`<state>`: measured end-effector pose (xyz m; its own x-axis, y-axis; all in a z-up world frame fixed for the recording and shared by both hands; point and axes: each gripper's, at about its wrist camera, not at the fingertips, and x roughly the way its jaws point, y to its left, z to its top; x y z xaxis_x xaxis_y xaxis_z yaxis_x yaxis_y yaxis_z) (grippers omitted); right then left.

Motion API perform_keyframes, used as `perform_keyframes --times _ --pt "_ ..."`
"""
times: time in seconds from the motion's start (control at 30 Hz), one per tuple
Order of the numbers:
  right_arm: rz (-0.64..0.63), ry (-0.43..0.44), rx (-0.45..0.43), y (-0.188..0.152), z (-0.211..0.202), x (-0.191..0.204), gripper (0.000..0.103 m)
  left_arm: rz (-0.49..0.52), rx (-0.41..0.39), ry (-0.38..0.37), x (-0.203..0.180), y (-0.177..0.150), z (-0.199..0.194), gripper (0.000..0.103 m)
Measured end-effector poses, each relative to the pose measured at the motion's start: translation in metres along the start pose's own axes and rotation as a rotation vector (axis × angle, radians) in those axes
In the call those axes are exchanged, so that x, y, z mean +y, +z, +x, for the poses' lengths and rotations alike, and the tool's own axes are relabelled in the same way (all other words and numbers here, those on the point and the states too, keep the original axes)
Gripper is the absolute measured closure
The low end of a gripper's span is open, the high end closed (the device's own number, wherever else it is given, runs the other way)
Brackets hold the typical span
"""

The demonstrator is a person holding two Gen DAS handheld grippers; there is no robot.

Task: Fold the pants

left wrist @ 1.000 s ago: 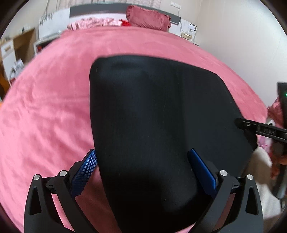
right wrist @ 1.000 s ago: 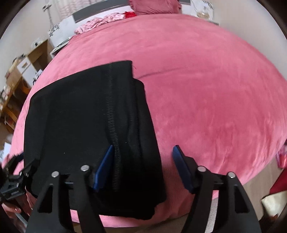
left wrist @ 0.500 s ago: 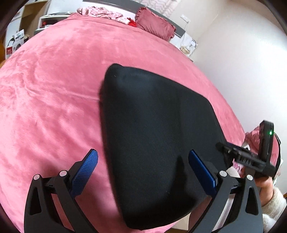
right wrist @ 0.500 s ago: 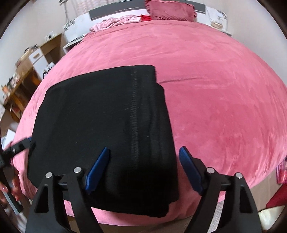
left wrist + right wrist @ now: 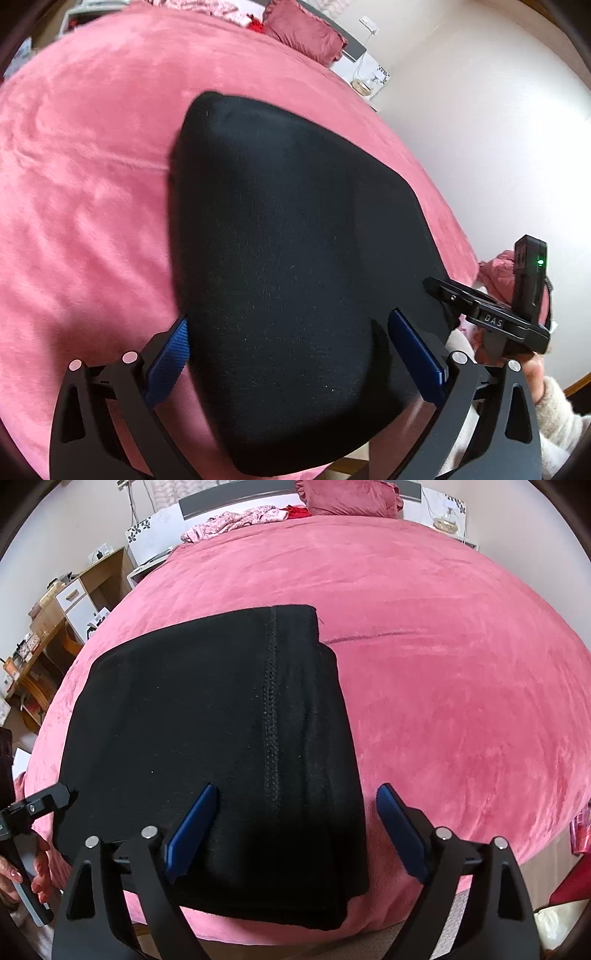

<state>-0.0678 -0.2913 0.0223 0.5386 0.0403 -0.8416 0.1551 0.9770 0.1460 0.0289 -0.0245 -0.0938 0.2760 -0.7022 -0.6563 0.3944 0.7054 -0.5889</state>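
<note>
Black pants (image 5: 214, 738) lie folded into a compact rectangle at the near edge of the pink bedspread (image 5: 443, 664), the stitched seam running from 12 to 6 o'clock through the right wrist view; layered edges show along the packet's 3 o'clock side.

My right gripper (image 5: 293, 823) hangs over the near end of the packet. Its jaws are opening — a second ago they stood much narrower, straddling the seam; now the blue pads (image 5: 192, 823) stand wide, with cloth beneath them but nothing pinched or lifted. I read this as the release after the last fold has been laid down.

My left gripper (image 5: 295, 354) is likewise spread wide, its fingers (image 5: 170, 354) bracketing the packet's near edge without pressing on it; it holds nothing. Since a second ago this view has rolled: the pillow (image 5: 306, 33) has swung from 12 toward 1 o'clock, and the other gripper now shows at 4 o'clock, the person's hand (image 5: 532, 369) beneath it.

The pants themselves have kept their outline through the release — no layer has sprung back. In my judgement the fold is essentially complete; what remains, at most, is squaring the stepped edge at 3 o'clock and withdrawing both tools without dragging the top layer.
</note>
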Motion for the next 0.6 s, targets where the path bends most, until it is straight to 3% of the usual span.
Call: perform_keyframes --times 0.17,0.6 --pt "0.044 0.032 0.025 -0.002 0.004 -0.008 0.007 -0.041 0.012 -0.045 0.006 0.004 0.003 0.003" --pt "0.166 0.103 0.086 -0.007 0.012 -0.025 0.002 0.030 0.019 -0.022 -0.006 -0.001 0.005 0.003"
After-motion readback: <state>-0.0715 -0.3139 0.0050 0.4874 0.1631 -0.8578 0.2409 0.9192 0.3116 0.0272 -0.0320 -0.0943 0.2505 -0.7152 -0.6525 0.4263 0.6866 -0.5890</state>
